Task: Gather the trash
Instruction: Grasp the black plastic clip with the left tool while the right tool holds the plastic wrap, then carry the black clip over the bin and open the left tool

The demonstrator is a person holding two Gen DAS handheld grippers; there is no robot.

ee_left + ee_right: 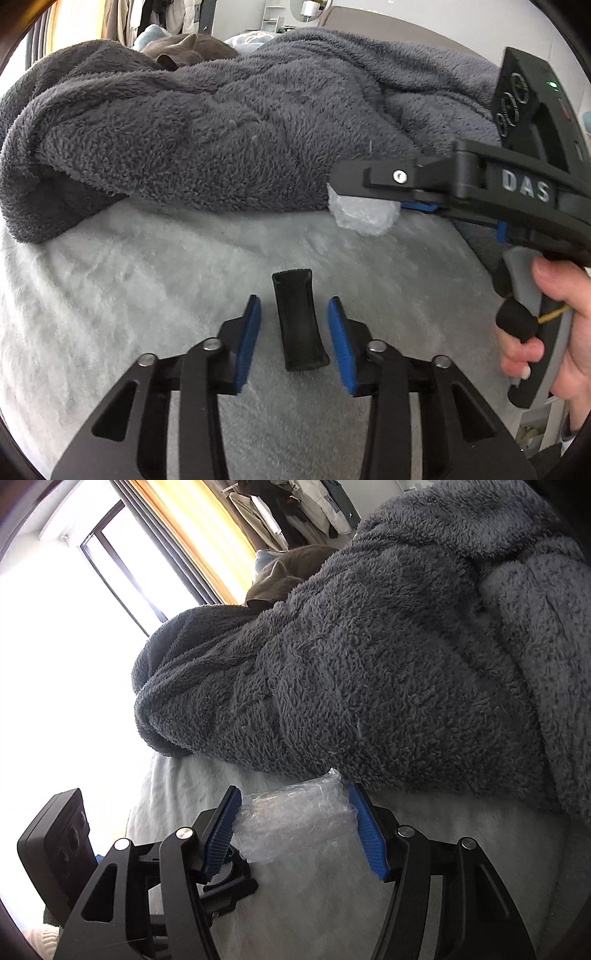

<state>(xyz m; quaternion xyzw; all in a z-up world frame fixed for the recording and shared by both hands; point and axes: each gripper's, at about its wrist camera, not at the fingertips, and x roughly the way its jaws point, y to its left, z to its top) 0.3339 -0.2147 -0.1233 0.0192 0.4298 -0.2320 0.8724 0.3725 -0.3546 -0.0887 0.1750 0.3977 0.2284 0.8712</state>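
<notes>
Left wrist view: left gripper (294, 325) seen at bottom centre, jaws narrowly parted with nothing between the blue pads (249, 341); a black curved piece (300, 325) is seen in the gap, whether part of the rig or a loose thing cannot be told. Right gripper (364, 206) is seen at right of frame, held by a hand (554, 317) at lower right, jaws closed on a clear plastic wad (364, 218) at the blanket's lower edge. Grey blanket (221, 129) is bunched across the upper frame, pale sheet (147, 277) below it.

Right wrist view: right gripper (295, 827) at bottom centre, plastic wad (291, 819) pinched between both pads (221, 834), touching sheet (461, 849), just beside blanket (369, 646). Bright window (55, 646) at left, hanging clothes (295, 509) at top
</notes>
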